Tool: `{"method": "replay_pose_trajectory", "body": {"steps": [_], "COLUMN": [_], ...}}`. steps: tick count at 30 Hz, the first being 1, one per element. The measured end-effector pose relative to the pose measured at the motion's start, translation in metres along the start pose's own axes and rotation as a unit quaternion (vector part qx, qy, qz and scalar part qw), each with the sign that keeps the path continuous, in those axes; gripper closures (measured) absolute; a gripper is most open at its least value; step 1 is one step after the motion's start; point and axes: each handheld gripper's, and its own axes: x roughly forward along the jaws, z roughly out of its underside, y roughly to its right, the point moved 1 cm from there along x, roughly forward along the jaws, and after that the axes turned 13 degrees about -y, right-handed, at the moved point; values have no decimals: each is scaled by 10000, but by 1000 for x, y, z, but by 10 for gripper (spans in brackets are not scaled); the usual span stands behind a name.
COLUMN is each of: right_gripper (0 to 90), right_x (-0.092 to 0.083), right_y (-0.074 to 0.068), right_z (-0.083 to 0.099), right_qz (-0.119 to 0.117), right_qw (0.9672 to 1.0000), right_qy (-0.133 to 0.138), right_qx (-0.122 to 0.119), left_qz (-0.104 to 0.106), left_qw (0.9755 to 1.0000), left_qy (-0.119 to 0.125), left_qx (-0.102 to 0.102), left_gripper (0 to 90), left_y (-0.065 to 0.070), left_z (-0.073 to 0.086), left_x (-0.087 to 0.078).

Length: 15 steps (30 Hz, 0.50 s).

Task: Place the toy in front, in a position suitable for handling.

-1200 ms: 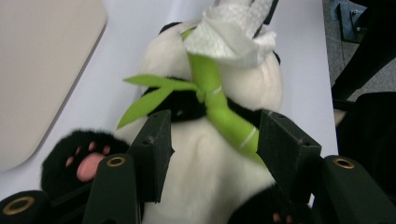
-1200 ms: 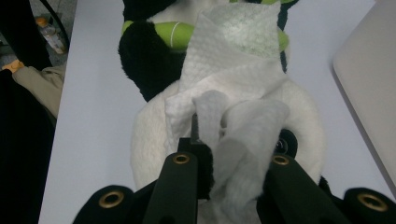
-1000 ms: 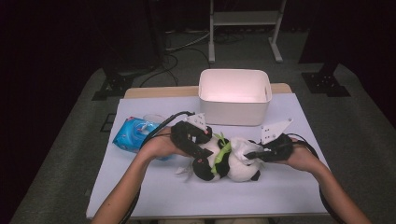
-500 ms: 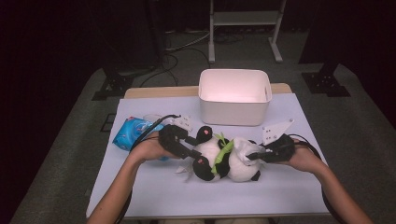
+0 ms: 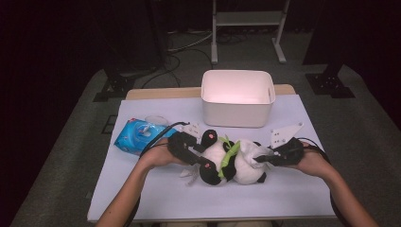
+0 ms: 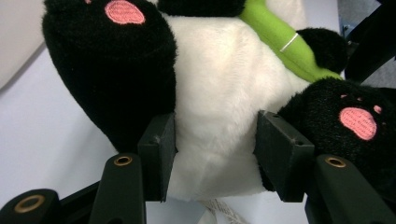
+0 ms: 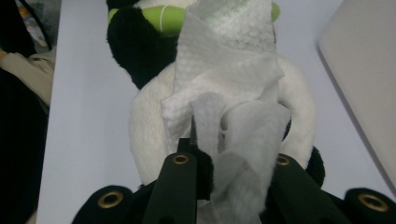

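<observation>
No legible text, label, brand or number found; print on the blue wipes pack (image 5: 138, 135) is too blurred.

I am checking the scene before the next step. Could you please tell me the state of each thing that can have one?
Panda plush: lying on the table, held at both ends.
Wet wipe: unfolded, draped over the plush's white head.
Left tool: jaws have just been closing on the plush's white belly between the legs.
Right tool: shut on the wipe.
White bin: upright, open, empty.
Wipes pack: lying flat, lid flap open.
</observation>
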Motion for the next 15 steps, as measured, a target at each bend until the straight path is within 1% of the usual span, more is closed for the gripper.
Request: {"method": "replay_pose_trajectory", "body": {"steps": [3,6,8,10,14,15], "right_gripper": [802,802,803,802,802,802], "right_x": [-4,-6,-7,-6,-2,0], "right_y": [-6,-9,-11,-13,-19,-21], "right_z": [1,1,1,-2,-12,-15], "right_qz": [69,101,46,38,-64,-115], "right_qw": [10000,9999,10000,9999,9998,9997], "right_qy": [46,22,65,40,41,45], "right_qx": [-23,-19,-42,-94,-187,-207], "left_qz": [60,66,25,-29,-100,-108], "left_qw": [9998,9997,9996,9996,9990,9987], "left_qy": [158,233,231,236,410,443], "left_qx": [52,82,139,175,176,206], "left_gripper": [493,494,493,493,493,493], "left_y": [5,7,8,11,14,15], "left_z": [-3,-6,-7,-7,-3,-2], "left_x": [7,10,11,11,13,13]}}
